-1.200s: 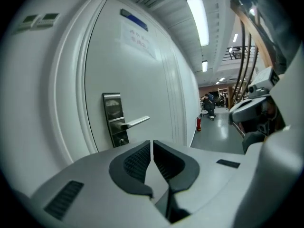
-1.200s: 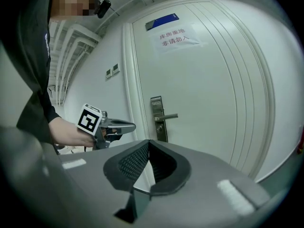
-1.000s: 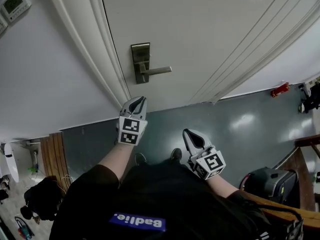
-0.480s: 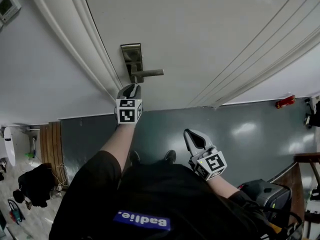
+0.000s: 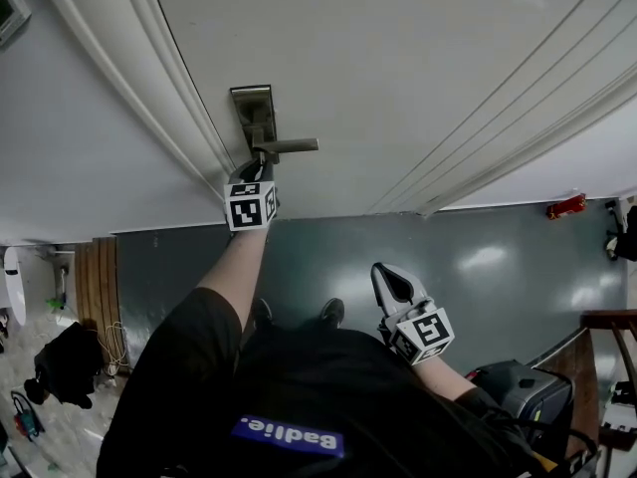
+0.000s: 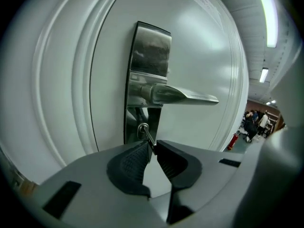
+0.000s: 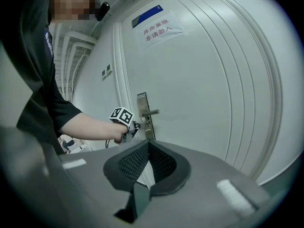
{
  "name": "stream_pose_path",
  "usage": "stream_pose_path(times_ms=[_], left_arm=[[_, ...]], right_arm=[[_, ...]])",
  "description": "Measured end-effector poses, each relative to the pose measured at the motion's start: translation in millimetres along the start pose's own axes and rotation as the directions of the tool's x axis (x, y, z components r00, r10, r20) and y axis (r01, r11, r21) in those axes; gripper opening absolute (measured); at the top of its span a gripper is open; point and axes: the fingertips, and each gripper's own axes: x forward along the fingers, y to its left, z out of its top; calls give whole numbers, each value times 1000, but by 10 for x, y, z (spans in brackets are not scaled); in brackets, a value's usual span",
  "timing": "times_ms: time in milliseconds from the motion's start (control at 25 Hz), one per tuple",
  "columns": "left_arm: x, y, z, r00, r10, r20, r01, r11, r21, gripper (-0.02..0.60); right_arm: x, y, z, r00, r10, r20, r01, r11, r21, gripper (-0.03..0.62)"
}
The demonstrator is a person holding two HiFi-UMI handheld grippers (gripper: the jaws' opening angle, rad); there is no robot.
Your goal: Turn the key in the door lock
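Note:
A brushed-metal lock plate (image 5: 253,116) (image 6: 148,75) with a horizontal lever handle (image 5: 290,146) (image 6: 183,95) sits on the white door (image 5: 398,68). Below the handle a thin metal key (image 6: 147,135) sticks out of the keyhole. My left gripper (image 5: 251,170) (image 6: 152,147) reaches up under the handle, and its jaws pinch the outer end of the key. In the head view the key is hidden behind that gripper. My right gripper (image 5: 388,281) (image 7: 148,145) hangs low at my right side, shut on nothing, well away from the door. The right gripper view shows the left gripper (image 7: 135,126) at the lock plate (image 7: 143,107).
The white door frame (image 5: 149,78) runs just left of the lock, with grey wall (image 5: 80,167) beyond it. A paper sign (image 7: 156,29) is stuck high on the door. A red fire extinguisher (image 5: 560,207) lies on the floor at right. A dark bag (image 5: 526,394) sits near a wooden rail.
My left gripper has risen from below the door handle up to the lock plate and closed on the key. The right gripper has stayed low at my side.

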Motion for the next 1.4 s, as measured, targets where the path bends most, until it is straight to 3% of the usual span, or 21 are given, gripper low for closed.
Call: stream_pose_path(times_ms=[120,200,280,360,440,560,760,960,1040,1080,1120,1160,1280,1400], left_arm=[[-2,16,1,1000,-29,12,30,995,-97,51],[-3,30,0,998,-62,27,66,977,-203,46],[19,27,-24,993,-109,52,120,938,-327,43],[50,5,-54,982,-168,92,191,867,-460,38],[54,-12,-54,962,-222,157,272,754,-598,34],[49,-26,-43,926,-275,260,373,550,-747,29],[47,-48,-36,861,-316,399,477,227,-849,25],[23,-77,10,785,-351,510,538,-21,-842,25],[11,-89,23,757,-354,550,552,-105,-827,23],[9,-89,24,747,-356,561,556,-127,-821,23],[13,-86,22,743,-360,565,559,-130,-819,23],[22,-81,20,742,-367,561,560,-119,-820,25],[41,-81,15,752,-393,529,553,-59,-831,25],[43,-82,-10,770,-415,485,541,20,-841,25]], right_arm=[[-9,-2,-8,1000,-7,-2,7,1000,10,-6],[-7,14,-7,1000,-5,1,5,1000,13,-6],[-3,29,-9,1000,-5,4,5,1000,19,-6],[-4,43,-15,1000,-6,6,6,1000,27,-6],[-12,52,-23,1000,-13,6,13,999,34,-6],[-19,64,-41,1000,-24,0,24,999,40,-6],[0,114,-56,999,-36,-10,36,999,35,-6],[54,159,-74,999,-50,-21,51,997,54,-6],[69,171,-79,998,-57,-25,58,996,61,-6],[78,182,-78,998,-59,-26,60,997,57,-6],[89,194,-74,998,-60,-27,61,997,50,-6],[103,205,-69,998,-60,-26,61,997,44,-6],[136,221,-69,998,-59,-24,60,997,44,-6],[151,254,-71,998,-54,-22,55,998,30,-6]])
